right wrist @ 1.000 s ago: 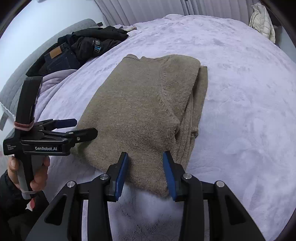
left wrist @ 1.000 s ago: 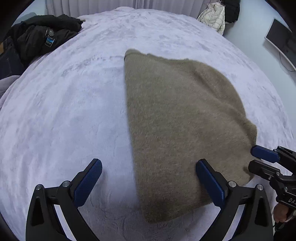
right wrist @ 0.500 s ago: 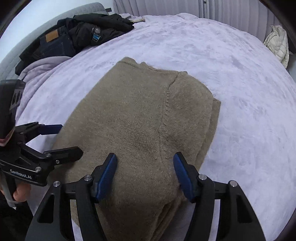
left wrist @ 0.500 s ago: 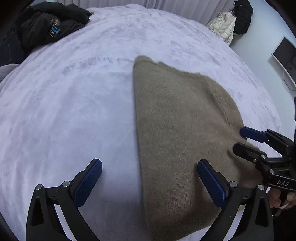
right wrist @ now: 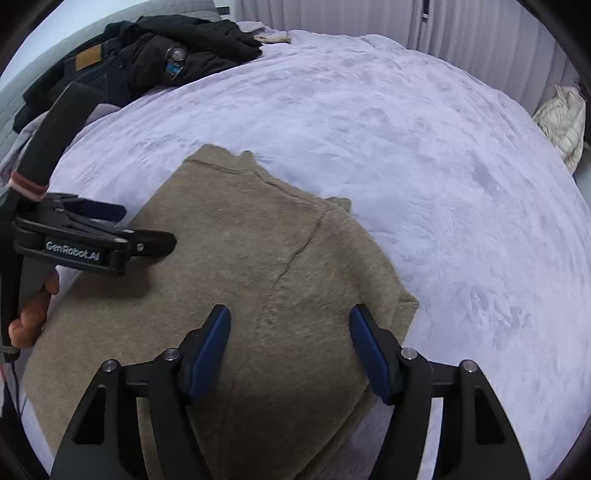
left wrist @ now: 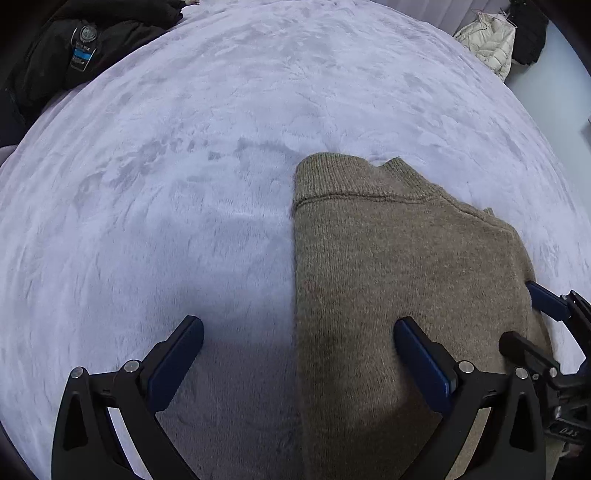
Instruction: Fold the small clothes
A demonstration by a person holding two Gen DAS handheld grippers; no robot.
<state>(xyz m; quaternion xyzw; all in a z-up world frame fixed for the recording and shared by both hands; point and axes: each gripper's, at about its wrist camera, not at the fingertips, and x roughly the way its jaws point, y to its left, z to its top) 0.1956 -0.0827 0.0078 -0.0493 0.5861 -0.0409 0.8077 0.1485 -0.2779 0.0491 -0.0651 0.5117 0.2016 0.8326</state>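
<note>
A folded tan knit sweater [left wrist: 399, 280] lies flat on the lilac plush bedspread [left wrist: 184, 184]; it also shows in the right wrist view [right wrist: 236, 266]. My left gripper [left wrist: 295, 354] is open and empty, low over the sweater's left edge, one finger over the bedspread and one over the knit. It appears in the right wrist view [right wrist: 122, 236] at the left. My right gripper [right wrist: 290, 347] is open and empty, above the sweater's near right part. It shows at the right edge of the left wrist view [left wrist: 532, 321].
A pile of dark clothes [right wrist: 155, 59] lies at the far left of the bed, also in the left wrist view [left wrist: 81, 48]. A cream puffer jacket [left wrist: 487, 40] hangs at the far right near curtains [right wrist: 461, 33].
Both grippers moved forward and lower over the sweater. The right gripper's jaws opened wider. The sweater stayed flat in place.
</note>
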